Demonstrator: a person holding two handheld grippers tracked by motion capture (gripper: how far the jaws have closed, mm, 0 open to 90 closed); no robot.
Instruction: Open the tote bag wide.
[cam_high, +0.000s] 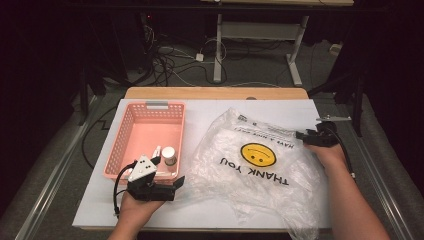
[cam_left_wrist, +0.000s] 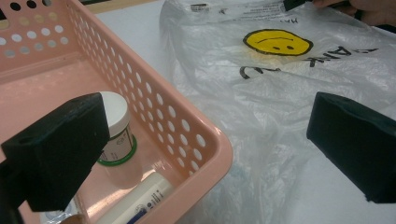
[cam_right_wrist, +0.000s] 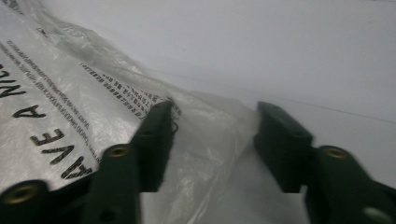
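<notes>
- Plastic bag (cam_high: 255, 165) lies flat and crumpled on the right half of the white counter (cam_high: 200, 120), just beside the pink basket (cam_high: 131, 131).
- Bag's long axis runs from the far right edge of the counter, by my right hand, toward the near edge; near end spills over the counter's front rim.
- Print faces up but reads upside down from my side: yellow smiley above, "THANK YOU" below it, small black lettering along the far edge.
- Material: thin, clear-to-milky film, glossy, full of creases and folds; edges ragged in outline.
- My right gripper (cam_high: 301, 135) sits at the bag's far edge. In the right gripper view its fingers (cam_right_wrist: 154, 135) stand apart, film bunched in the gap between them; the left finger touches the printed film, the other looks clear of it. Released, not pinching.
- My left gripper (cam_high: 172, 184) rests at the near corner of the basket, fingers (cam_left_wrist: 60, 149) spread wide, grasping nothing; one finger over the basket, the other over the bag's edge.
- Basket: rigid pink plastic, rectangular, walls pierced with rows of round holes.
- Inside, at its near right corner: a small white jar (cam_left_wrist: 116, 130) with a green band, upright, and a white tube (cam_left_wrist: 140, 200) lying on its side.
</notes>
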